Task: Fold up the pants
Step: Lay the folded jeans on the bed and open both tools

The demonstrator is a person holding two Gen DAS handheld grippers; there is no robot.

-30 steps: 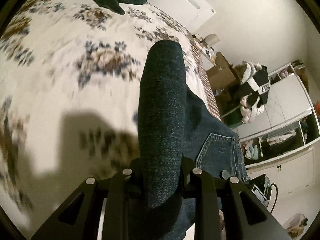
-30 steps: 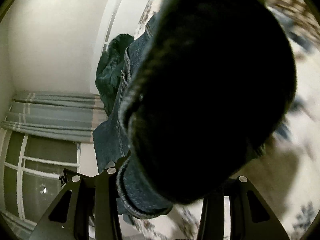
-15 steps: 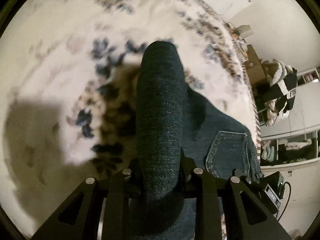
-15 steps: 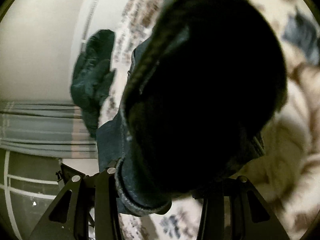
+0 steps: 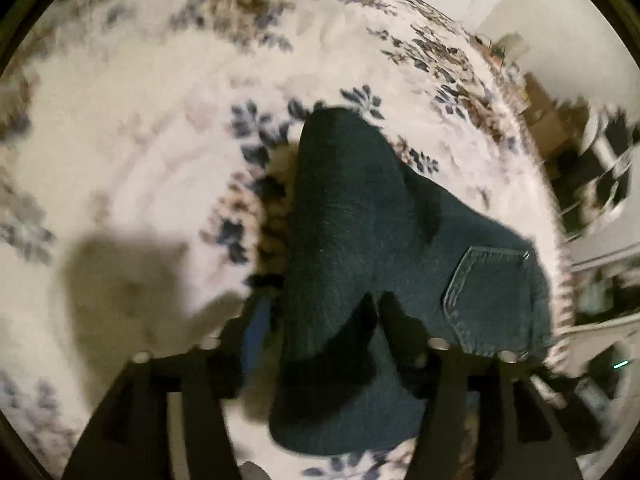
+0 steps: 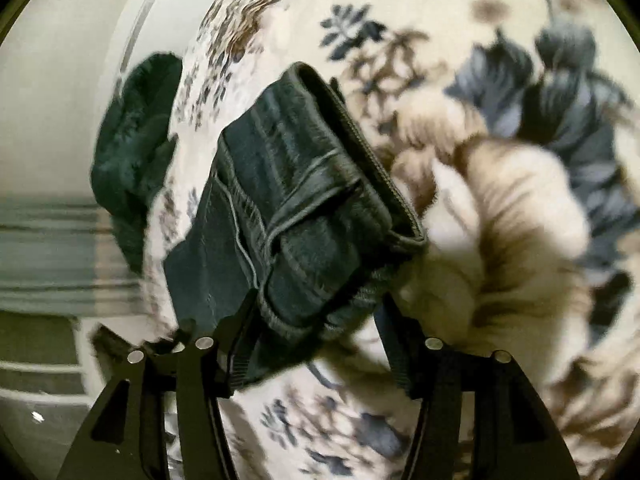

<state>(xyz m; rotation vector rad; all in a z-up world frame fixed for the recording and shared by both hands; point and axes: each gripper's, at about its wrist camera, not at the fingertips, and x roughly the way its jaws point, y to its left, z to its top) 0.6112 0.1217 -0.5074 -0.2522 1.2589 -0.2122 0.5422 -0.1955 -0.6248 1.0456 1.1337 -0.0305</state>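
Both grippers just opened, holding nothing | jeans (image 5: 360,240) on bedspread (image 5: 140,140), long axis between them

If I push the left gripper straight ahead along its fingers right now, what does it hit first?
Most likely the folded jeans: the left gripper, jaws just opened, has the denim fold directly between and ahead of its fingers. The floral bedspread lies right beneath; depth is unclear.

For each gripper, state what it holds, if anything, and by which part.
Nothing is held: both jaws have just been opening, and the jeans lie loose between the left gripper and right gripper.
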